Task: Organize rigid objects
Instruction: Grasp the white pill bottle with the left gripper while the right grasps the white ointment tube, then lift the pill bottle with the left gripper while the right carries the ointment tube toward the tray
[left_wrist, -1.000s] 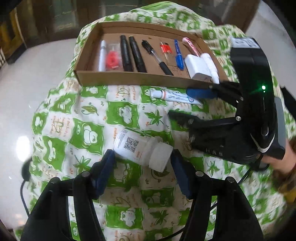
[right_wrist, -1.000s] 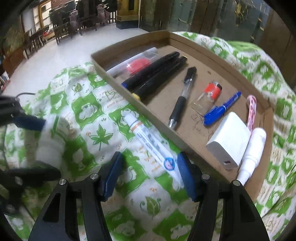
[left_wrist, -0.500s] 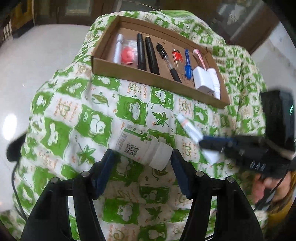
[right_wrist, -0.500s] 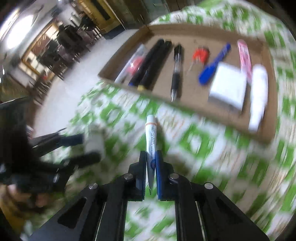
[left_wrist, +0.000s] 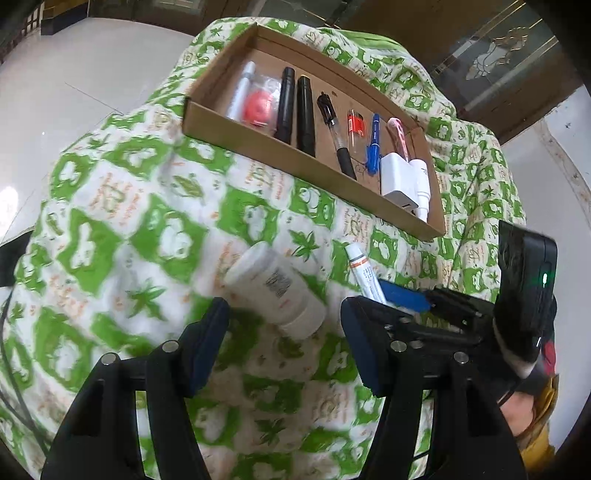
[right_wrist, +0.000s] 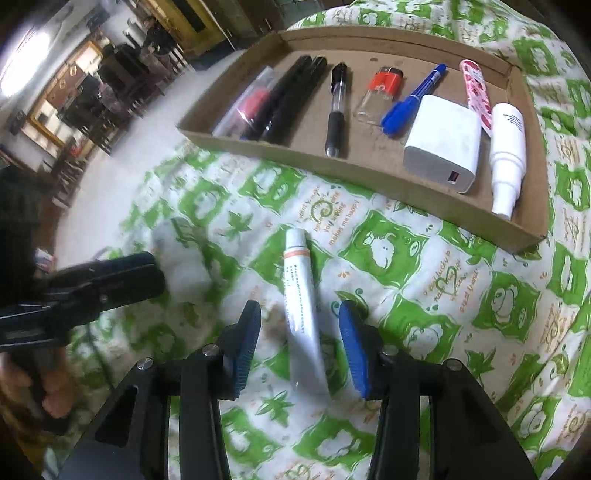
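Observation:
A white pill bottle (left_wrist: 275, 288) lies on its side on the green-and-white cloth, between the fingers of my left gripper (left_wrist: 284, 314), which is open; neither pad touches it. A white ointment tube (right_wrist: 301, 295) lies on the cloth between the blue pads of my right gripper (right_wrist: 299, 314). The right jaws are opening and stand clear of the tube on both sides. The left wrist view shows the tube (left_wrist: 364, 269) poking out from the right gripper (left_wrist: 391, 299). The left gripper (right_wrist: 147, 269) shows at the left of the right wrist view, with the blurred bottle (right_wrist: 184, 266) beside it.
A shallow cardboard tray (right_wrist: 332, 166) lies beyond the tube. It holds black markers, a black pen, a lighter, a blue pen, a white charger (right_wrist: 441, 144), a white spray bottle (right_wrist: 506, 147) and a pink item. The cloth drops away to a pale floor at the left.
Half a second ago the right gripper was shut on the tube; its jaws have since parted and the tube lies loose between them. Both wrists have rolled. The bottle still lies between the left fingers.

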